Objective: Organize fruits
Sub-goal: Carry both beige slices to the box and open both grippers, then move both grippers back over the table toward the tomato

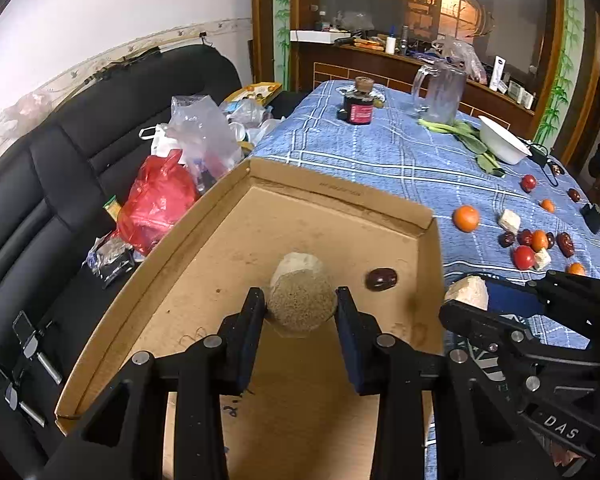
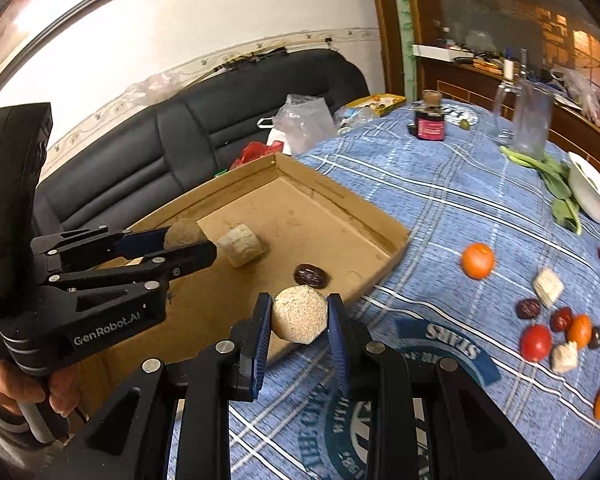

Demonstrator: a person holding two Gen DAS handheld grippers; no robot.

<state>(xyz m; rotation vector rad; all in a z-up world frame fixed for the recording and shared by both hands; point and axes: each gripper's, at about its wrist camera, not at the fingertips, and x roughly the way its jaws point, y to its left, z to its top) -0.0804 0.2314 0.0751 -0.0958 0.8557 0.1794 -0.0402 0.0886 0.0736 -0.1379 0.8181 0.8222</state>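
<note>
Each pair of tongs is clamped on a tan, grainy chunk. The left chunk (image 1: 302,306) is a stubby cylinder; in the left wrist view its long axis runs toward 12 o'clock, away from the camera, with its rough round end face turned to the lens. It sits squarely between the left tongs (image 1: 300,312), one pad pressing at its 9 o'clock side and one at its 3 o'clock side, and it is over the floor of the cardboard tray (image 1: 332,184). In the right wrist view the same chunk (image 2: 183,233) shows at the tip of the left tongs (image 2: 188,240), above the tray (image 2: 380,248).

The right chunk (image 2: 299,315) is rounder, so I cannot tell its long axis; its flat grainy face points at the camera. The right tongs (image 2: 299,318) grip it at 9 and 3 o'clock, over the near edge of the tray, where cardboard meets the blue checked cloth of the table (image 2: 440,200).

On the tray floor lie a third chunk (image 2: 242,247), on its side with its axis toward about 2 o'clock, and a dark date (image 2: 312,276) at 4 o'clock from it.

Out on the table, at 3 o'clock from the tray, lie an orange (image 2: 477,261), tomatoes, more dates and pale cubes.
</note>
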